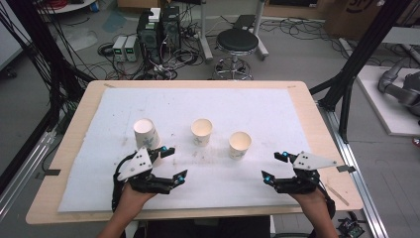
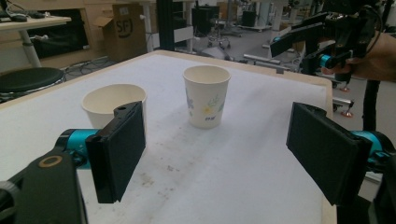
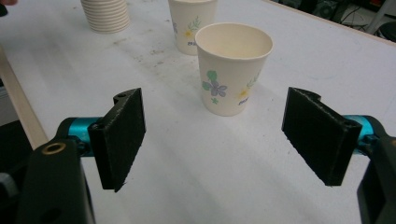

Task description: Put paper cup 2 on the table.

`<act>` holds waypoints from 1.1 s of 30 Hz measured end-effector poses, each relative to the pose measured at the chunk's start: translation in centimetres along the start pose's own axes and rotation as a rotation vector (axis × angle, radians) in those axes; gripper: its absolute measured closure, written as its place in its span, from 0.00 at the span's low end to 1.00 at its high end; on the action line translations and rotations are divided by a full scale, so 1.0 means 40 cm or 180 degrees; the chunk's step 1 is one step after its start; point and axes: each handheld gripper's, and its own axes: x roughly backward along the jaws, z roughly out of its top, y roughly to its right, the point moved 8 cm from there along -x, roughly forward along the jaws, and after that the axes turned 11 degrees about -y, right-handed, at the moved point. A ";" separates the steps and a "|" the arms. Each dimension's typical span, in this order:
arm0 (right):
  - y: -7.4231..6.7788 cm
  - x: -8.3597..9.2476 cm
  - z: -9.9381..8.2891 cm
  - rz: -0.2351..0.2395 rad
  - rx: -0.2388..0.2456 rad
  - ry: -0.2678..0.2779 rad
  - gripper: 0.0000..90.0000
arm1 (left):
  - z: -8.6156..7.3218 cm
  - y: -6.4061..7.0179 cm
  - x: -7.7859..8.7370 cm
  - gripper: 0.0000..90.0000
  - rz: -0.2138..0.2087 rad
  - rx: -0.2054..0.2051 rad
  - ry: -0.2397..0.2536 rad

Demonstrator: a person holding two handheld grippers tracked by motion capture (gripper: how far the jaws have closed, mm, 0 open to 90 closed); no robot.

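Paper cups stand in a loose row across the middle of the worktop (image 1: 297,106), which is covered by a white sheet: a stack of cups (image 1: 146,133) on the left, a single cup (image 1: 202,132) in the middle and another single cup (image 1: 239,145) to the right. All are upright with their mouths up, so their long axis is vertical. The single cups are cream paper with a small flower print on the side; the stack shows ribbed rims piled one over another in the right gripper view (image 3: 105,14).

The left gripper (image 1: 170,162) hovers just near and right of the stack, jaws spread wide with nothing between them. From its own view the middle cup (image 2: 206,95) lies straight ahead and the right-hand cup is partly hidden behind its left jaw.

The right gripper (image 1: 275,166) is likewise released and empty, and the right-hand cup (image 3: 233,67) lies ahead of it between the lines of its jaws (a short way off, not touching). By my reading the left hand is nearer the stack, the right hand nearer the right-hand cup.
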 end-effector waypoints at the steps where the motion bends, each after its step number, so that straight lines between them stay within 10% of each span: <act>1: 0.001 0.000 0.000 -0.0002 -0.0003 0.0005 0.24 | -0.004 -0.003 0.014 0.22 0.0022 -0.0004 0.0026; 20: 0.012 0.010 -0.007 -0.0133 -0.0074 0.0025 0.24 | -0.086 -0.108 0.168 0.22 0.0625 0.0196 0.0121; 33: 0.009 0.014 -0.002 -0.0180 -0.0077 0.0070 0.24 | -0.106 -0.134 0.182 0.22 0.0790 0.0276 0.0128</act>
